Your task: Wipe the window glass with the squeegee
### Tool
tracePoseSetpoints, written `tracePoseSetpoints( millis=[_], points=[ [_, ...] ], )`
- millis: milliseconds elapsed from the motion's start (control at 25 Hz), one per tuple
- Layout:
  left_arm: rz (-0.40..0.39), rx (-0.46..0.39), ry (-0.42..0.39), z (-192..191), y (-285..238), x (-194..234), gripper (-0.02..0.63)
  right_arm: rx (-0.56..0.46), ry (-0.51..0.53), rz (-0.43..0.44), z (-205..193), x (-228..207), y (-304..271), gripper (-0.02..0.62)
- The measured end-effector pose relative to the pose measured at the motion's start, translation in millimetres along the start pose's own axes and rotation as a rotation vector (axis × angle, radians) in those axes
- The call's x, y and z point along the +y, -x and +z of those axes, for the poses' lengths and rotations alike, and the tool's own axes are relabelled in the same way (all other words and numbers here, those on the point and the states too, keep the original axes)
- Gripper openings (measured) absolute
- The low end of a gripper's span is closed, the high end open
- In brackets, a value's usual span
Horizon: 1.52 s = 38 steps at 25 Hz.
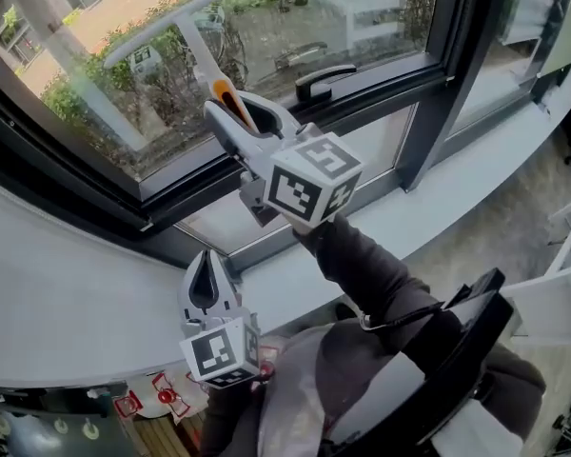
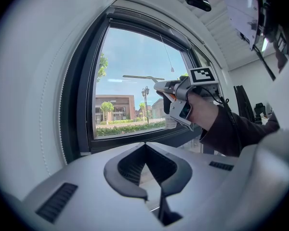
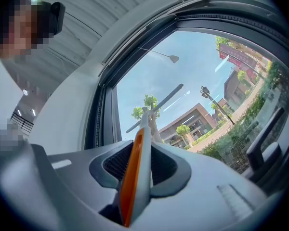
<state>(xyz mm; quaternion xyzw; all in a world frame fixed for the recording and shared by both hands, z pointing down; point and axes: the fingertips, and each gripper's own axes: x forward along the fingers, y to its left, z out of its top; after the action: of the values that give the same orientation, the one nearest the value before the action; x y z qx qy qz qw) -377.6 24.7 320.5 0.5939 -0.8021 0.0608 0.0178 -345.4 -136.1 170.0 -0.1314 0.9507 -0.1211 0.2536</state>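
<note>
The squeegee has a white handle with an orange stripe, and its long blade lies across the window glass at the upper left. My right gripper is raised to the pane and shut on the handle. The right gripper view looks up the handle to the blade from between that gripper's pads. My left gripper hangs low over the white sill, shut and holding nothing. The left gripper view has its own gripper in front, the right gripper and the squeegee beyond.
A dark frame runs round the pane, with a black window handle on its lower rail. A white sill curves below it. A second pane stands to the right. A black object is behind the right arm.
</note>
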Motion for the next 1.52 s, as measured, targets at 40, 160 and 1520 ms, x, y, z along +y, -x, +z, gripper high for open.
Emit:
tracePoseSetpoints(
  millis=[40,160,1520],
  points=[
    [0.0,0.002,0.001,-1.3,-0.1,-0.4,0.0,0.001,-0.002,0.001,-0.7,-0.3,0.7,0.098],
    [-0.005,0.012,0.003,-5.9,-0.9,-1.0,0.0,0.007,-0.009,-0.003,-5.4,-1.8,3.8,0.098],
    [-0.053,0.051,-0.023,-13.9,-3.3,-18.2,0.0,0.111,-0.098,-0.053,-67.6,-10.5,41.8,0.094]
  ],
)
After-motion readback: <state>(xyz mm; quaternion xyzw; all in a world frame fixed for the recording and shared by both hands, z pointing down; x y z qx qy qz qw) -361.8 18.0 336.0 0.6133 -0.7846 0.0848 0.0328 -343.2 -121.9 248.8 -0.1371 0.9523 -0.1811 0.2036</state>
